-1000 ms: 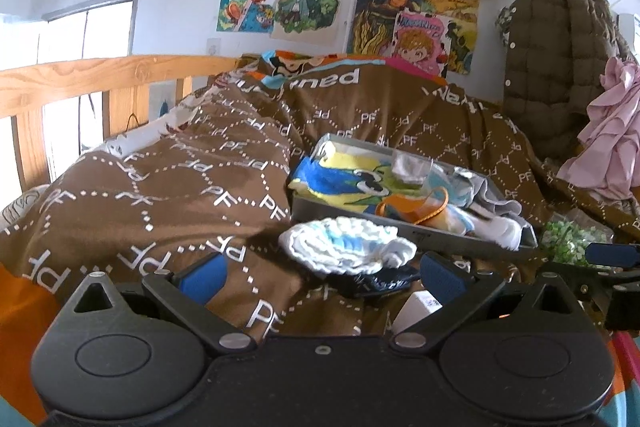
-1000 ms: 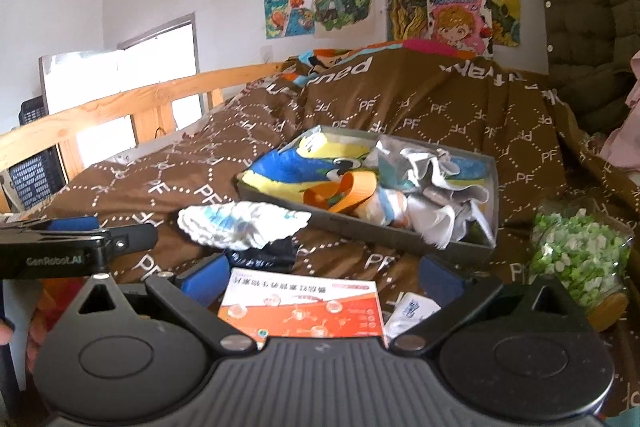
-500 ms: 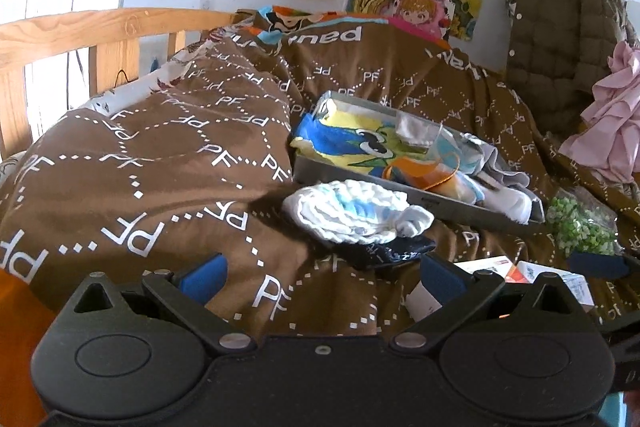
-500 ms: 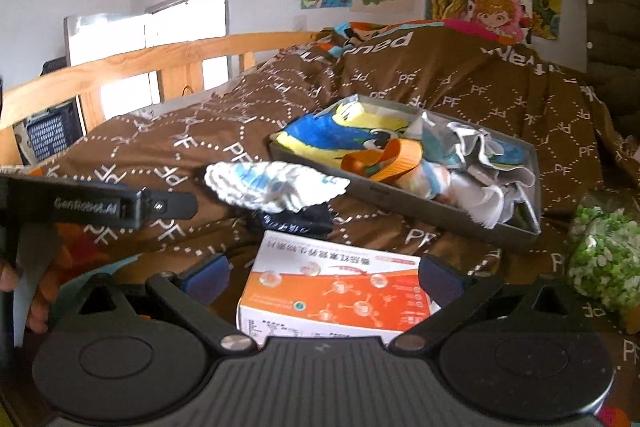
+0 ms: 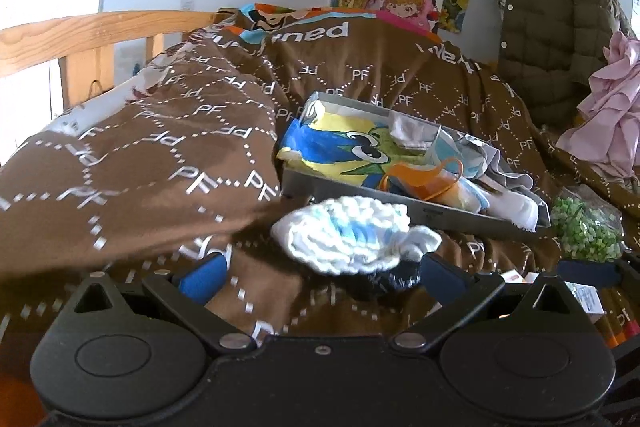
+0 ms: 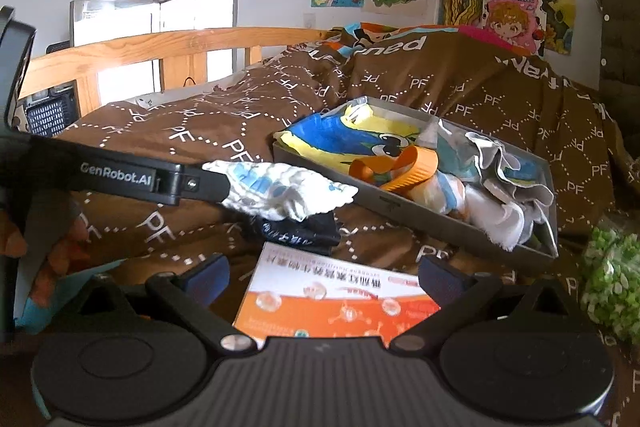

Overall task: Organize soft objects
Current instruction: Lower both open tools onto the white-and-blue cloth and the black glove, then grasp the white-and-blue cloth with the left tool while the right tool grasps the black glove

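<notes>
A white and blue crocheted cloth (image 5: 352,239) lies on the brown quilt, on top of a dark navy cloth (image 5: 394,281). Just behind them stands a grey tray (image 5: 456,217) full of soft things: a blue and yellow fish cloth (image 5: 344,147), an orange strap, white rags. My left gripper (image 5: 320,273) is open, its blue pads either side of the crocheted cloth and close in front of it. In the right wrist view its finger (image 6: 160,181) reaches the crocheted cloth (image 6: 280,187). My right gripper (image 6: 324,277) is open over an orange and white box (image 6: 340,303).
A bag of green pellets (image 5: 584,231) lies right of the tray. A wooden bed rail (image 6: 160,51) runs along the left. A padded olive jacket (image 5: 560,23) and pink cloth (image 5: 608,123) hang at the back right. The quilt (image 5: 140,163) rises in folds to the left.
My left gripper has moved forward and to the right, up to the crocheted cloth. My right gripper has shifted closer over the orange and white box. Both stay open.
</notes>
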